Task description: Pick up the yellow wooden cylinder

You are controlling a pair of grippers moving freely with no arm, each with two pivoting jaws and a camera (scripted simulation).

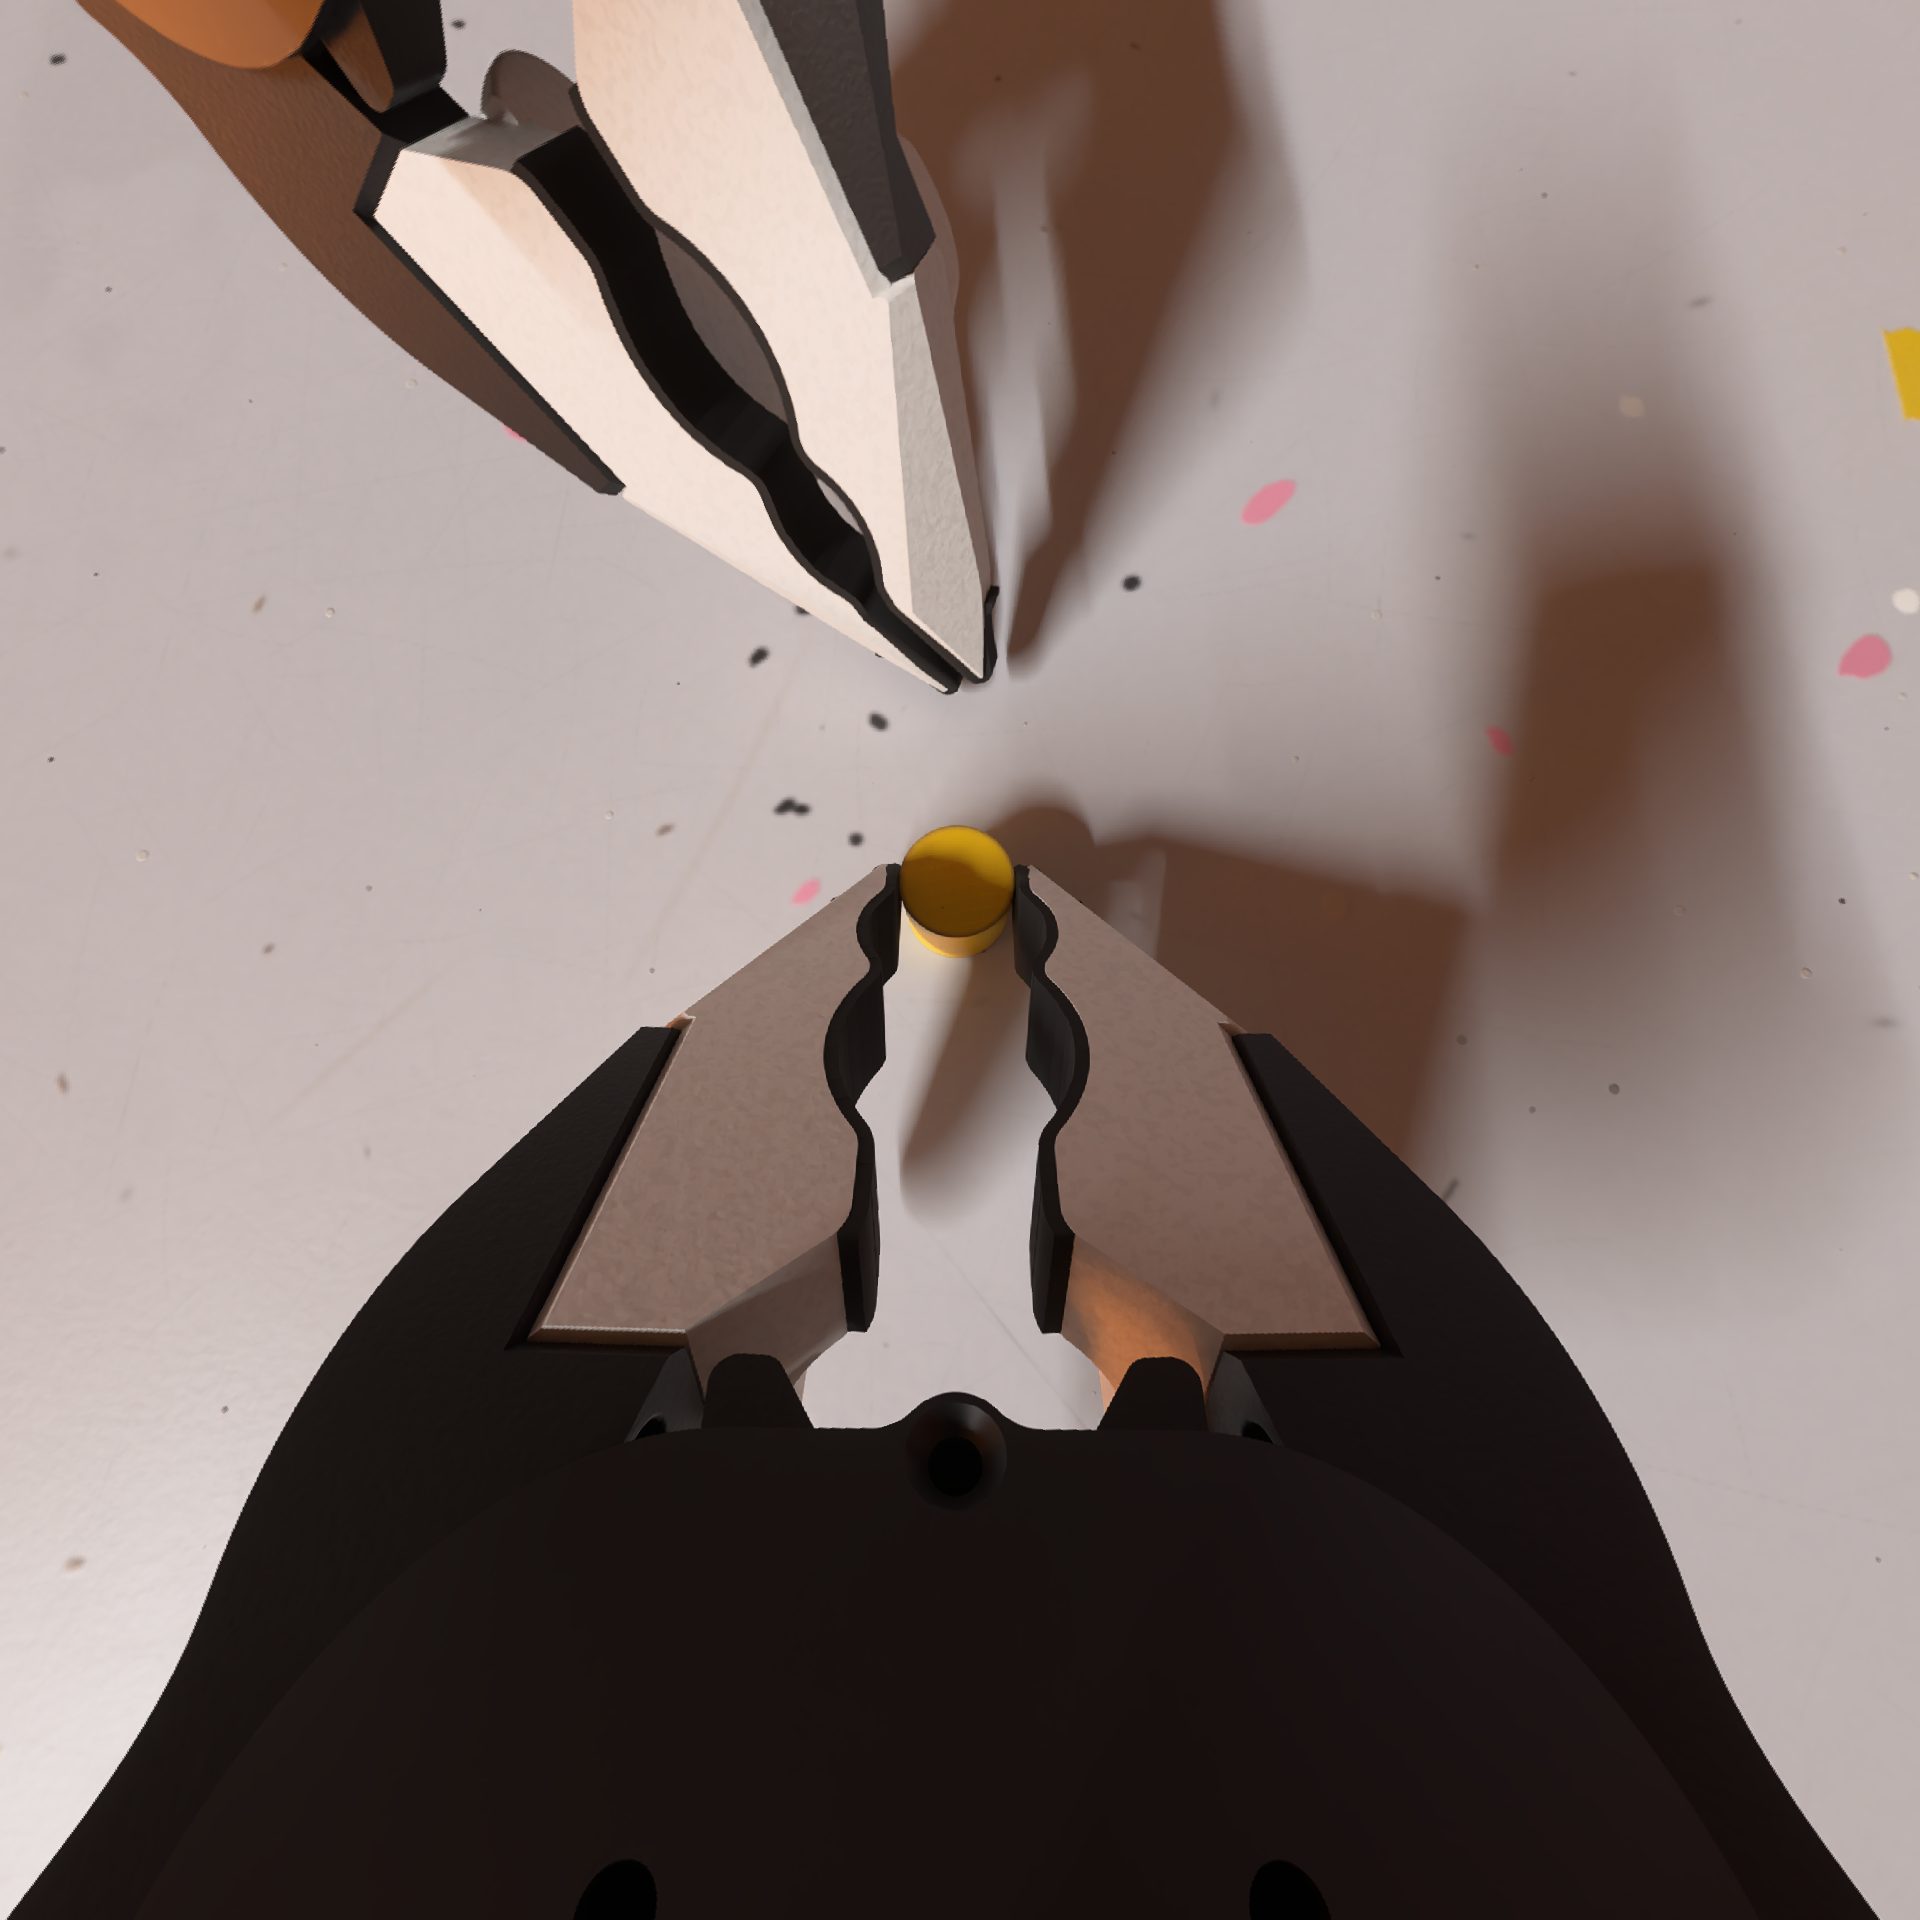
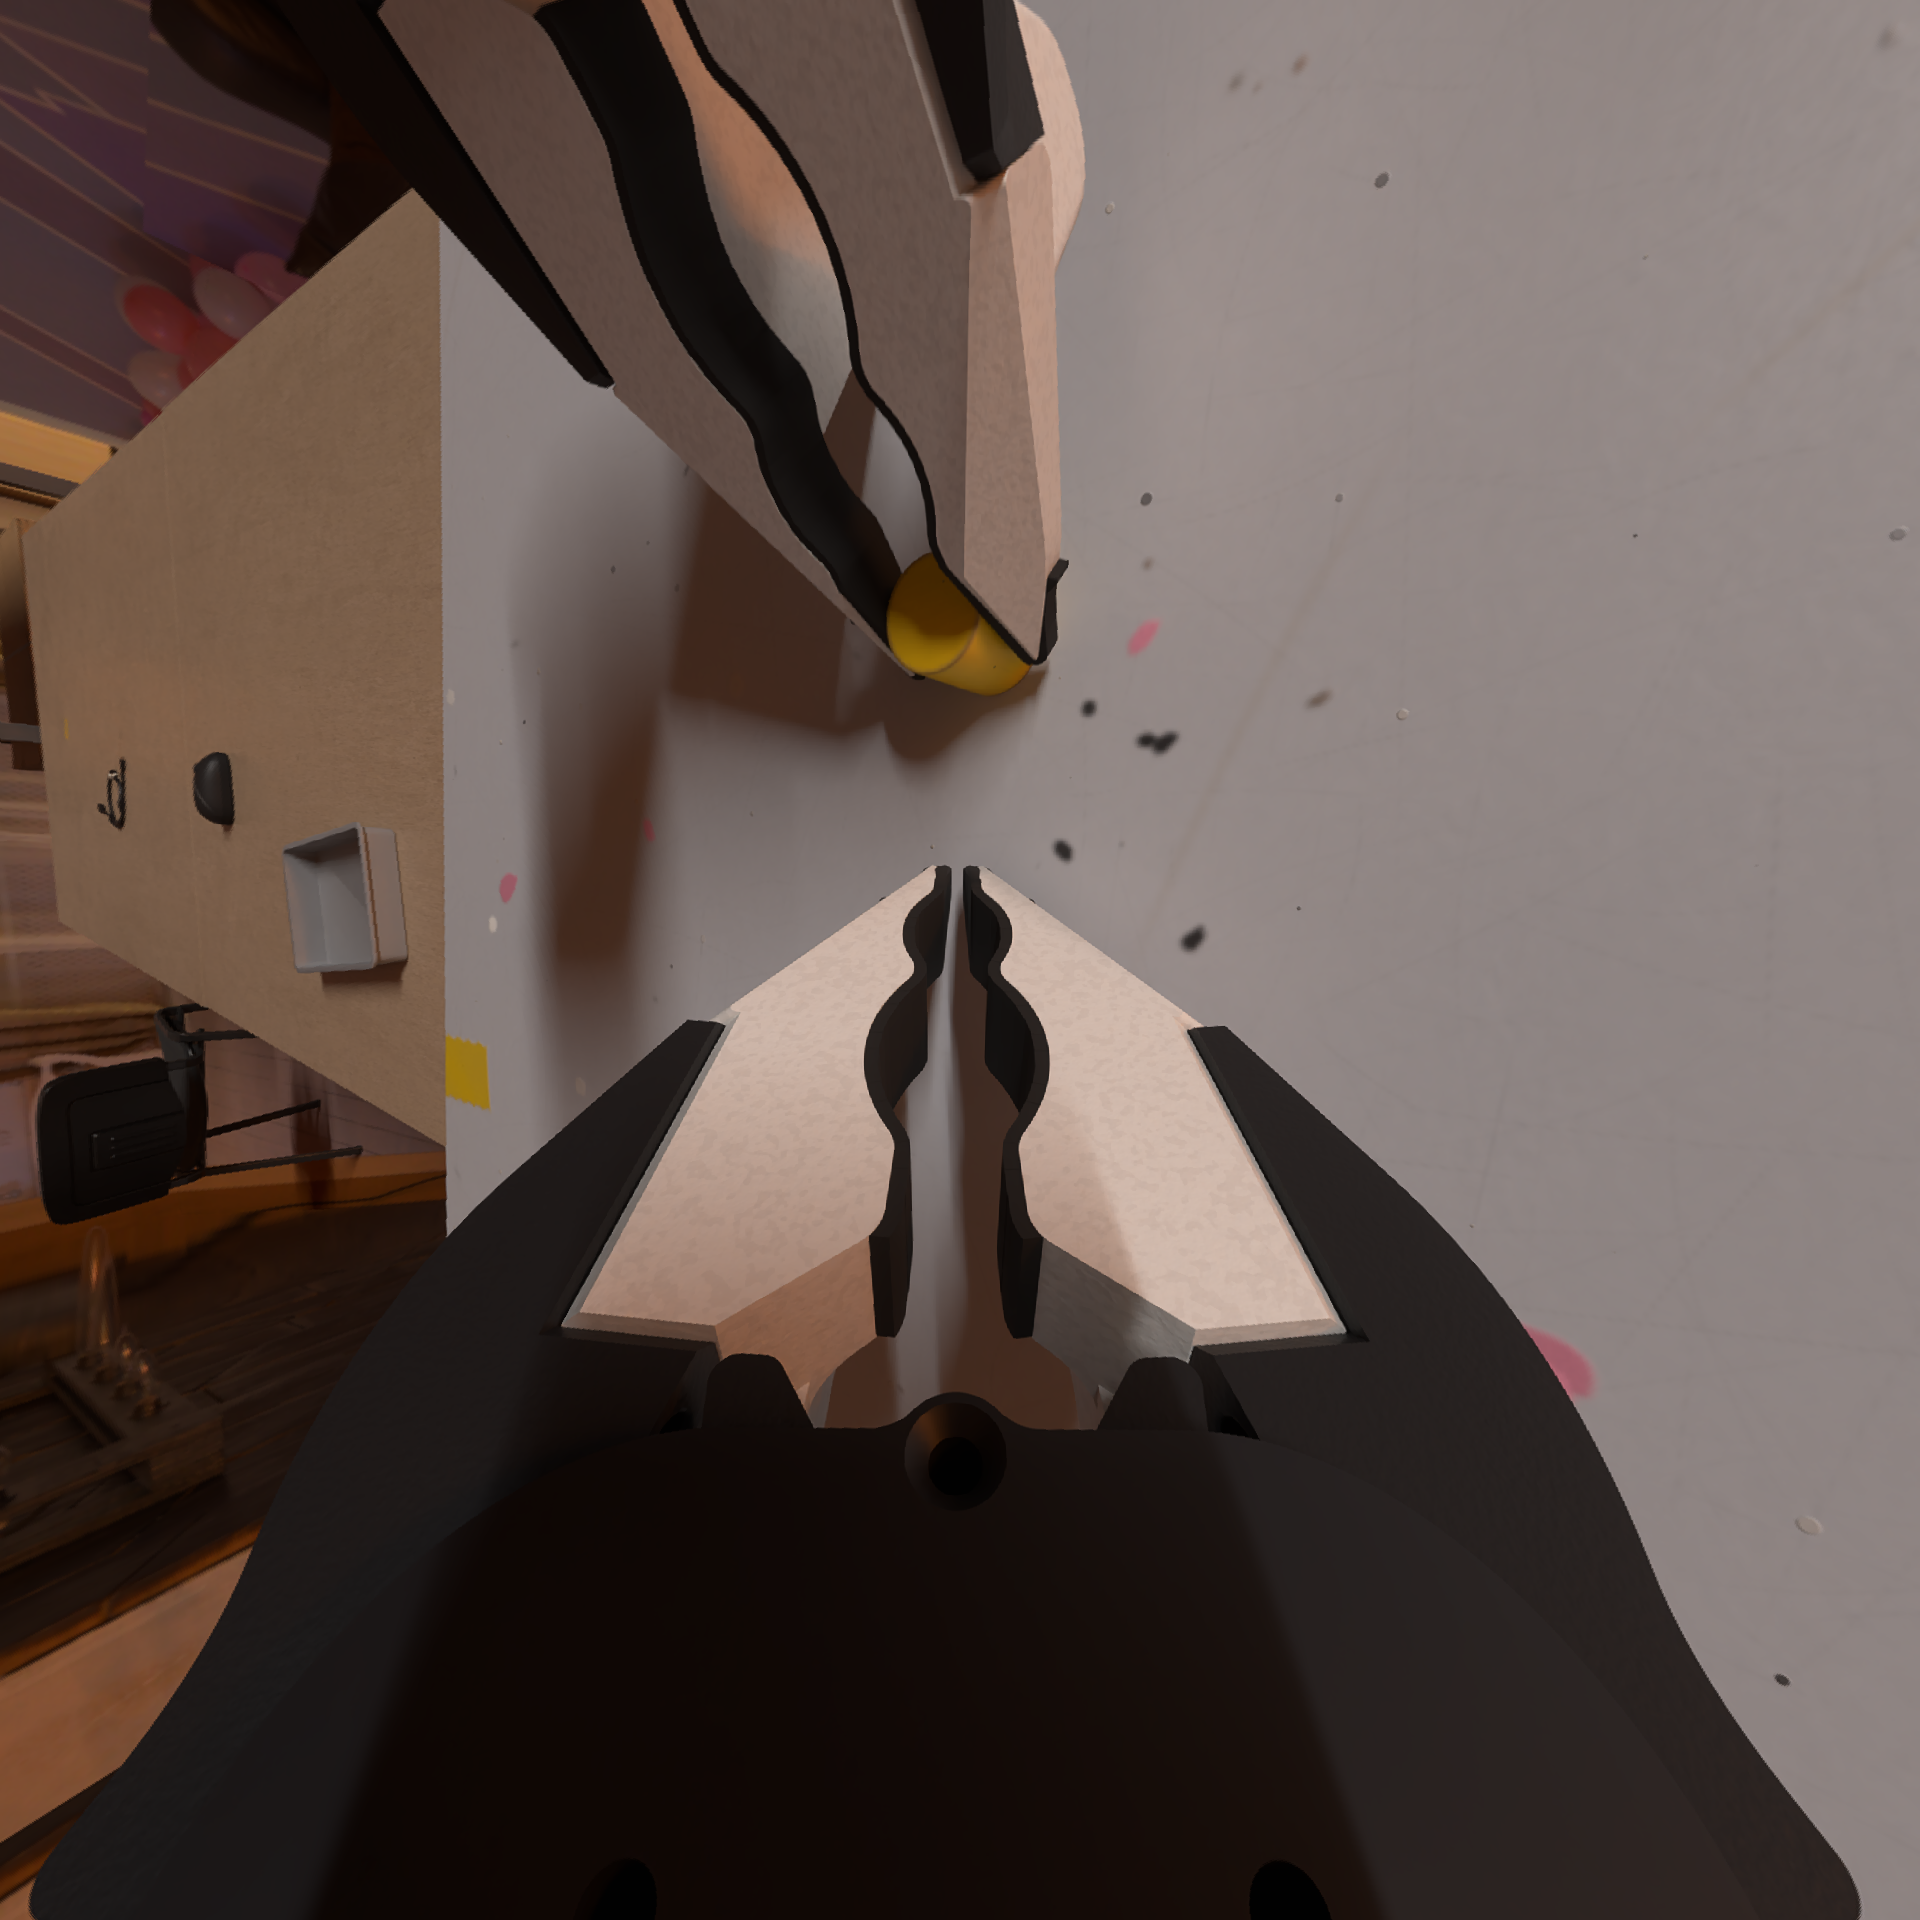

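Observation:
The yellow wooden cylinder is short and stands between the fingertips of my left gripper, which is shut on it just over the speckled white table. In the right wrist view the cylinder shows clamped at the tips of the left gripper, close to the table. My right gripper is shut and empty, its tips near the table a short way from the cylinder. It also shows in the left wrist view, pointing down toward the cylinder.
The white table top has black, pink and pale specks. A yellow patch lies at its far right edge; it also shows in the right wrist view. Past the table edge stand a tan surface with a small grey tray and a dark chair.

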